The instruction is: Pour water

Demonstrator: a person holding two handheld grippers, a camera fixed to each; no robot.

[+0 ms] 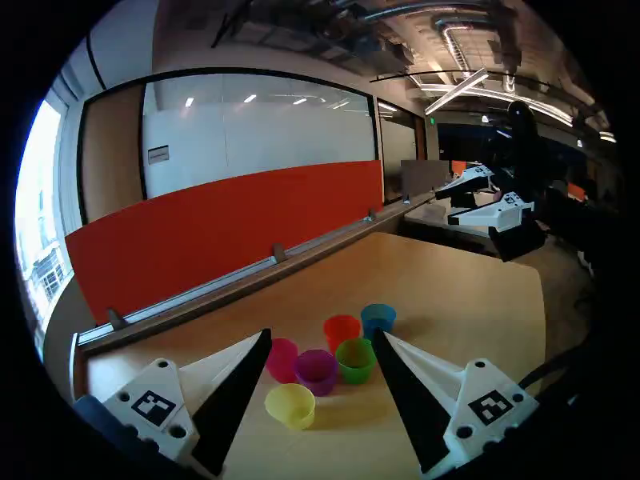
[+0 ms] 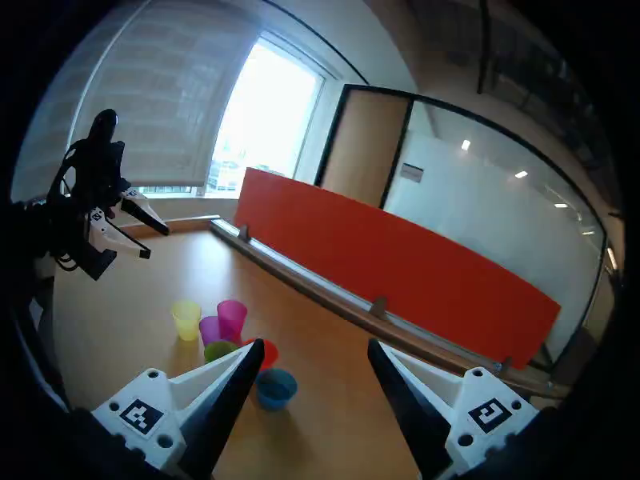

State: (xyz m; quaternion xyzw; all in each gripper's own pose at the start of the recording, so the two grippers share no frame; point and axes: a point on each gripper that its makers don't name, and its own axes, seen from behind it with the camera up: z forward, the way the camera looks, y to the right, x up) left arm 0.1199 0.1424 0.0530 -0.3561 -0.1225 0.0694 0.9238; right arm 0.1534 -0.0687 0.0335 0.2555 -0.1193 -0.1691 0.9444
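Observation:
Several small coloured cups stand clustered on the wooden table point(image 1: 448, 304): yellow point(image 1: 290, 404), purple point(image 1: 316, 370), pink point(image 1: 282, 358), green point(image 1: 355, 359), red point(image 1: 342, 330) and blue point(image 1: 378, 318). My left gripper point(image 1: 320, 334) hovers open just short of the cluster, nothing between its fingers. In the right gripper view the same cups appear from the other side, the blue cup point(image 2: 276, 388) nearest and the yellow cup point(image 2: 186, 318) farthest. My right gripper point(image 2: 314, 344) is open and empty above the table. Each gripper shows in the other's view, held up: the right gripper point(image 1: 488, 204) and the left gripper point(image 2: 132, 228).
An orange divider panel point(image 1: 224, 228) with a metal rail point(image 1: 272, 264) runs along the table's back edge. Behind it are a glass wall and a wooden door panel point(image 2: 364, 148). A bright window point(image 2: 264, 120) is at one end. Bare tabletop surrounds the cups.

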